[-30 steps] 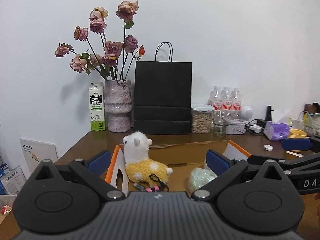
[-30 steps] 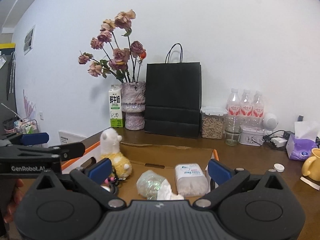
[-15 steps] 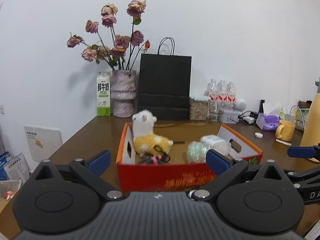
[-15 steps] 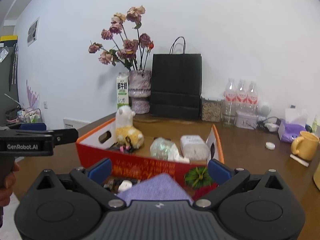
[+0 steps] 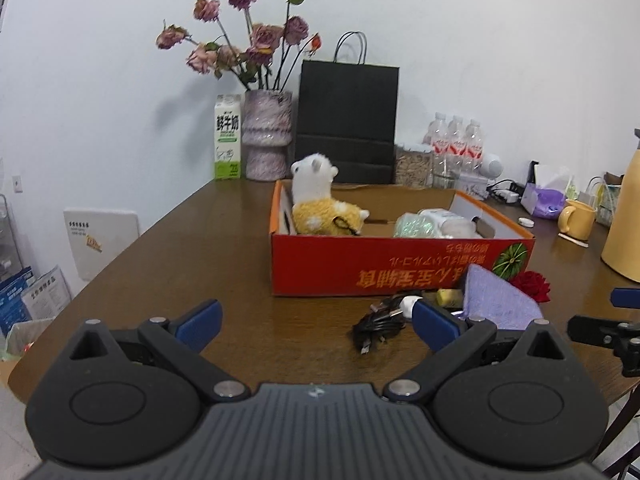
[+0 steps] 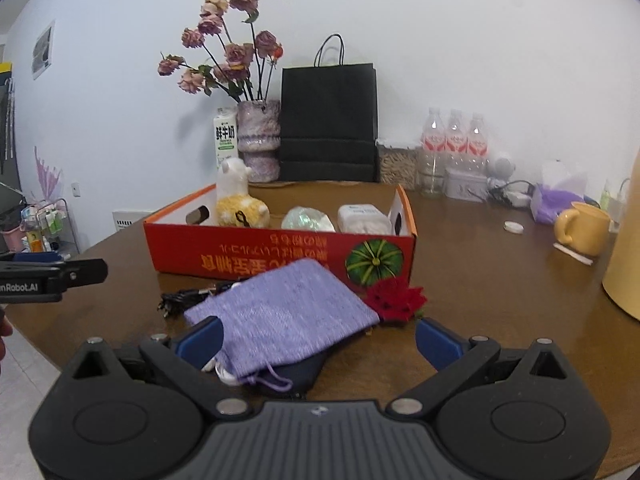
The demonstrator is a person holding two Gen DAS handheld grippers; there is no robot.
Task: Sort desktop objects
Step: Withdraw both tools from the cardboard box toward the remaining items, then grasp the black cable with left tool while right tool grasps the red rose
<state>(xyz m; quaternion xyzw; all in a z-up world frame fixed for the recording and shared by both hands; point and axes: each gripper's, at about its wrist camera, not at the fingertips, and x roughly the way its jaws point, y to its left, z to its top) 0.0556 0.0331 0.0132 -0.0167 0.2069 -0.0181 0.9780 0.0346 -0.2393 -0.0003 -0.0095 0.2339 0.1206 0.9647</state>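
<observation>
Black ribbed tongs (image 5: pixel 316 322) with blue pads (image 5: pixel 199 320), silver screws.

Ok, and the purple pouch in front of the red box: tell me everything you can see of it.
The purple pouch is a flat woven-looking lilac fabric bag with a matching drawstring cord at its near end. It lies on the brown table before the red box, overlapping a dark item beneath. A black cable lies at its left, a red flower at its right corner. The right tongs stand open around its near end, gripping nothing.

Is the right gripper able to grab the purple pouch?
Probably yes. The right gripper is open, the purple pouch lies on the table just ahead between its fingers, and nothing covers it.
</observation>
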